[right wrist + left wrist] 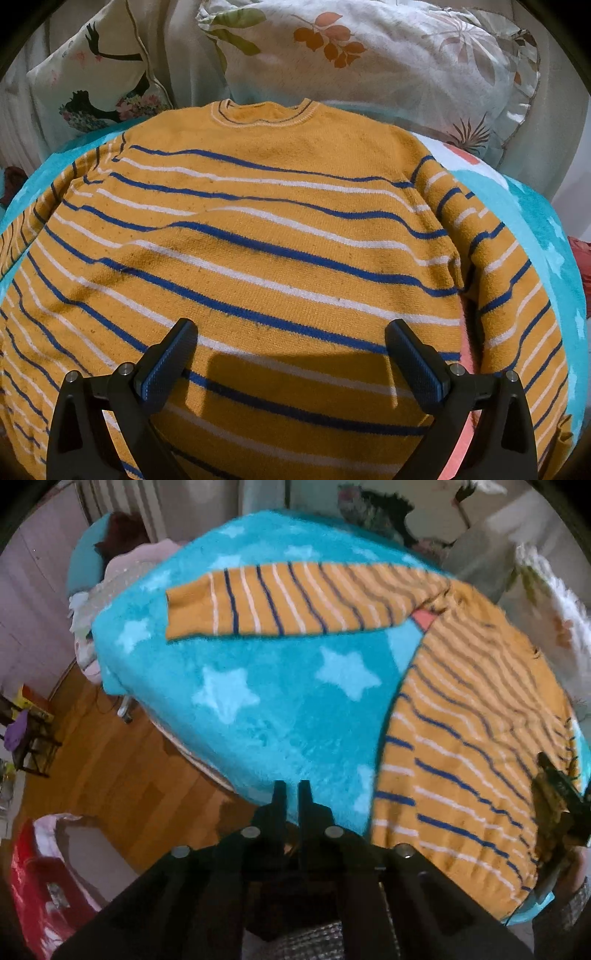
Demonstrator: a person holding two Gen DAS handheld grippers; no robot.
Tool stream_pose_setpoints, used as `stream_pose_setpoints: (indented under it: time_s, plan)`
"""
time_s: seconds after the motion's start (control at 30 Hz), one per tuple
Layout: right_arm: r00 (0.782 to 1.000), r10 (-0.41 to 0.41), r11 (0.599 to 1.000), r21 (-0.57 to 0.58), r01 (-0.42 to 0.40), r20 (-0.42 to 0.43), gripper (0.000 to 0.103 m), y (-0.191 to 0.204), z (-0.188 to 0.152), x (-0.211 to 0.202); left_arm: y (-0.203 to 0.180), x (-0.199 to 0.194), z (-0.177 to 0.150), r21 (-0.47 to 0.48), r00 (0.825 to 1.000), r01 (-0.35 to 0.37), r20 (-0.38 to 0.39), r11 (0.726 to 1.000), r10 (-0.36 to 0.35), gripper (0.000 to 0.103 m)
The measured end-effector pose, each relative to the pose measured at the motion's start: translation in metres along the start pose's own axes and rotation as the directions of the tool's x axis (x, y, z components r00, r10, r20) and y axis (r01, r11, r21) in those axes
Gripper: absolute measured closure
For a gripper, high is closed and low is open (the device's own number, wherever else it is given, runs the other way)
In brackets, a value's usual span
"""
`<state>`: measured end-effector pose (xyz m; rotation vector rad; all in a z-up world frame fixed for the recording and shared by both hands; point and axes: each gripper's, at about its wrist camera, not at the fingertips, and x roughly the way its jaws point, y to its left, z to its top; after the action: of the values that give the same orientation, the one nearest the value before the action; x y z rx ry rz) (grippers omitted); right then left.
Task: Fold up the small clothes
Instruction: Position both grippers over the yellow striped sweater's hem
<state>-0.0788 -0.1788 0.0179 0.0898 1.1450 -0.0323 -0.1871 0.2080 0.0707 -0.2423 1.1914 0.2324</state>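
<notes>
Here the small mustard-yellow sweater [280, 229] with blue and white stripes lies spread flat, its neckline toward the top of the right wrist view and its body filling most of that frame. In the left wrist view the body of the sweater fills the right side, and one sleeve [295, 602] stretches out flat to the left across the upper middle of the frame. The sweater rests on a turquoise fleece blanket [266, 716] patterned with pale stars, which covers a bed. The right gripper [291, 343] hangs over the lower part of the sweater's body, its jaws spread wide apart with nothing between them. The left gripper [291, 794] sits at the bottom centre of its own view, over the bare blanket just left of the sweater's hem; its jaws are drawn nearly together, only a narrow slit showing, and no fabric is caught between them. Floral pillows [388, 55] lie beyond the neckline at the top of the right wrist view. Wooden floor [110, 775] shows at lower left of the left wrist view, with a red bag [33, 886] in the corner.
</notes>
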Motion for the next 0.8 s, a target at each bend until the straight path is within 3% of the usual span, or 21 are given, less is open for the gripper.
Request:
stream_pose_setpoints:
  time_s: [0.07,0.13,0.33,0.53,0.67,0.8]
  plan:
    - [1.0,0.008,1.0,0.016,-0.008,-0.007,0.0,-0.002,0.0,-0.003,-0.009,-0.014,0.0,0.018,0.999,0.005,0.04,1.0,-0.006,0.048]
    - [1.0,0.023,0.999,0.035,-0.023,-0.005,0.001,-0.006,0.0,-0.008,-0.029,-0.024,0.0,0.042,0.996,0.023,0.087,0.999,-0.026,0.038]
    - [1.0,0.006,1.0,-0.006,-0.006,0.011,0.006,-0.014,-0.003,-0.036,-0.097,-0.022,0.012,0.156,0.992,0.066,0.1,0.986,-0.082,0.034]
    - [1.0,-0.007,0.997,0.077,0.007,0.004,0.014,-0.073,-0.011,-0.077,-0.149,-0.02,0.006,0.259,0.985,0.131,0.074,0.957,-0.154,0.033]
    - [0.991,-0.134,0.976,0.176,0.131,0.005,0.014,-0.146,-0.024,-0.106,-0.166,-0.012,0.003,0.297,0.982,0.16,0.045,0.941,-0.181,0.033]
    - [0.963,-0.249,0.94,0.214,0.266,-0.102,0.014,-0.208,-0.032,-0.11,-0.177,-0.002,0.002,0.312,0.981,0.179,0.009,0.933,-0.191,0.033]
